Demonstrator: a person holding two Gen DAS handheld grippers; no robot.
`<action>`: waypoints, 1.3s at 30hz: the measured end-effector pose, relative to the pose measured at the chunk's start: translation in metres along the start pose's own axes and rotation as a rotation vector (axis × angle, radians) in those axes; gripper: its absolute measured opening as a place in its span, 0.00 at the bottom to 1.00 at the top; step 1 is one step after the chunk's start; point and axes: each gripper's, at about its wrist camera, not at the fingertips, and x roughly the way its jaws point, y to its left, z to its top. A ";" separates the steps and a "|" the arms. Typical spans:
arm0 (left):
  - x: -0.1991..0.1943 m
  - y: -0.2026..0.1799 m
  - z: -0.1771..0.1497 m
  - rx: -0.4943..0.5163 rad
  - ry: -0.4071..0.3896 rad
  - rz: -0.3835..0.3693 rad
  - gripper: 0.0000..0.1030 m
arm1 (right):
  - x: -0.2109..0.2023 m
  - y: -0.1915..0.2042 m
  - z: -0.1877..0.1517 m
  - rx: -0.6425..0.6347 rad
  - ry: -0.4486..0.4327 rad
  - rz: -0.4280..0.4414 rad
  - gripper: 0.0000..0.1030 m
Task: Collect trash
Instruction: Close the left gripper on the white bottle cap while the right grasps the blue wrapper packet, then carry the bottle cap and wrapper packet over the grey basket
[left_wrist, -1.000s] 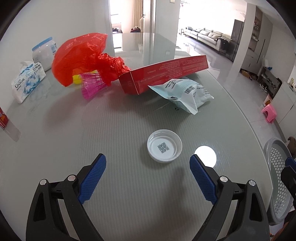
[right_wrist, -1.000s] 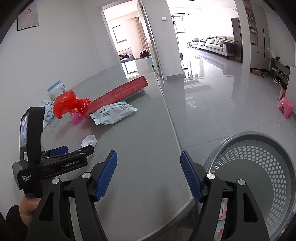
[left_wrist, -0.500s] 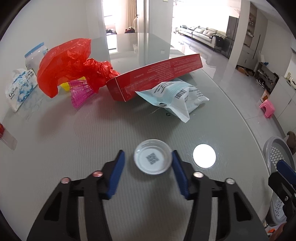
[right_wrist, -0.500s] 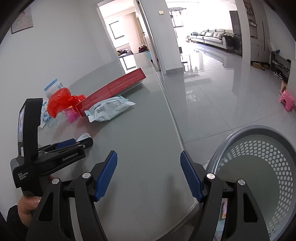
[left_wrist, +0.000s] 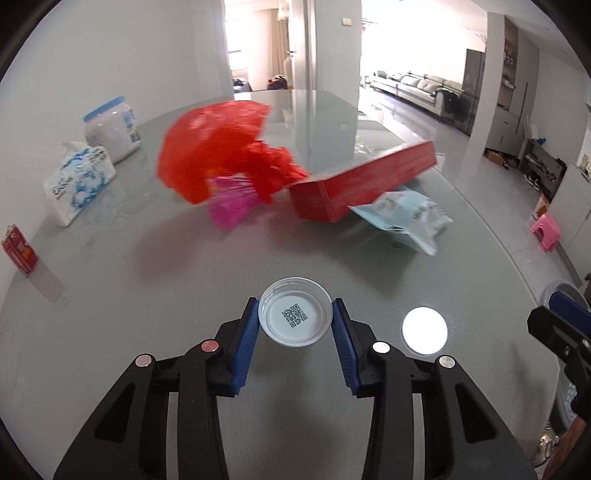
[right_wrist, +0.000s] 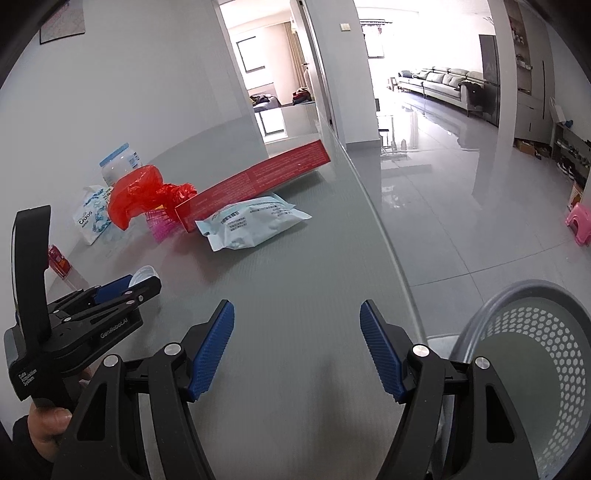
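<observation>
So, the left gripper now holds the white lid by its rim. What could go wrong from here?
1. The left gripper pinches the lid only at its thin rim, so the lid may pop out or tilt on the way.
2. The basket stands off the table's edge, beside the open right gripper. A poorly aimed drop could land the lid on the floor.
</observation>
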 end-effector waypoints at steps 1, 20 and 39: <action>-0.001 0.006 -0.001 -0.010 -0.003 0.009 0.38 | 0.004 0.006 0.003 -0.013 0.001 0.000 0.66; -0.009 0.045 -0.004 -0.120 -0.011 -0.075 0.38 | 0.095 0.084 0.051 -0.274 0.031 -0.187 0.74; -0.008 0.047 -0.006 -0.136 0.003 -0.109 0.38 | 0.089 0.060 0.052 -0.157 -0.003 -0.127 0.25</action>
